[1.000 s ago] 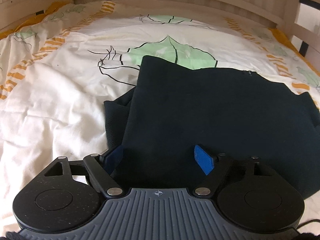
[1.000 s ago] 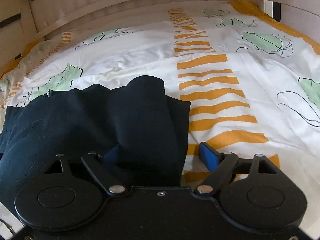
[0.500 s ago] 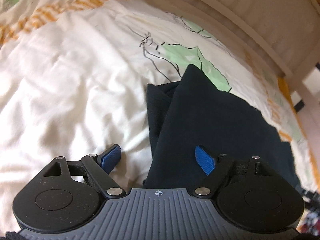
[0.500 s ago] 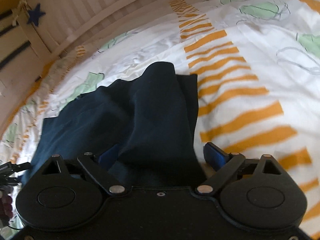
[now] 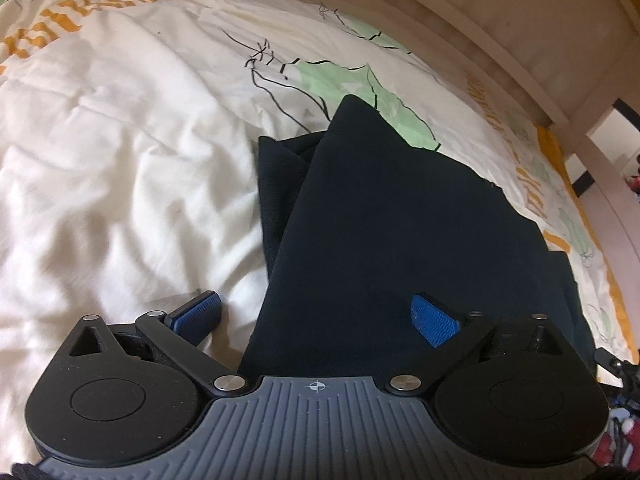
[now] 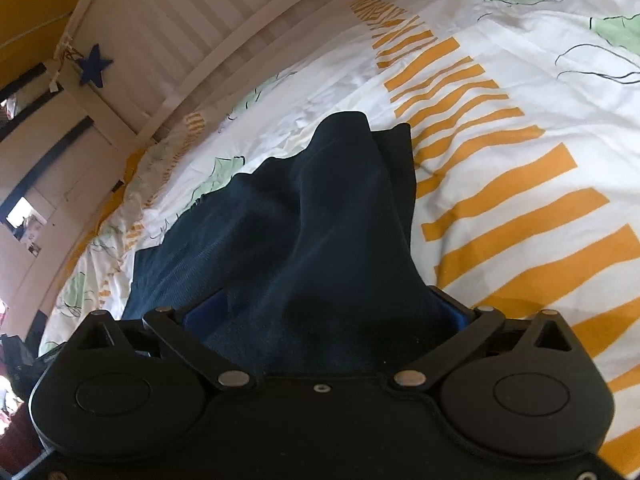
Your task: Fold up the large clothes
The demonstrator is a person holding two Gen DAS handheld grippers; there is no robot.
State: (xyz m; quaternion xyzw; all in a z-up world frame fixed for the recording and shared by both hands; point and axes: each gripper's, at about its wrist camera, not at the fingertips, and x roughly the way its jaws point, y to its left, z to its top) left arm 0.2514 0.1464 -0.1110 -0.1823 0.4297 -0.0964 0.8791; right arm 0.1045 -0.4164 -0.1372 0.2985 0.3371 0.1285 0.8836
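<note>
A dark navy garment (image 5: 400, 220) lies folded in layers on the bed. In the left wrist view its left edge runs between the fingers of my left gripper (image 5: 316, 316). The jaws are opening wide: one blue pad (image 5: 196, 312) rests over the white duvet, the other over the cloth, and neither presses on it. In the right wrist view the garment (image 6: 300, 208) rises in a bunched ridge into my right gripper (image 6: 328, 314). Its jaws are also opening, cloth fills the gap and half hides the blue pads (image 6: 452, 312).
The duvet (image 5: 120, 140) is white with orange stripes (image 6: 520, 220) and green leaf prints. A slatted wooden bed rail (image 6: 192, 40) with a blue star (image 6: 95, 66) curves behind the bed. Clutter shows past the bed's edge (image 5: 624, 432).
Both grippers rolled and moved closer over the garment's ends. Both pairs of jaws spread wider. The left gripper's left pad came off the cloth onto the duvet.
</note>
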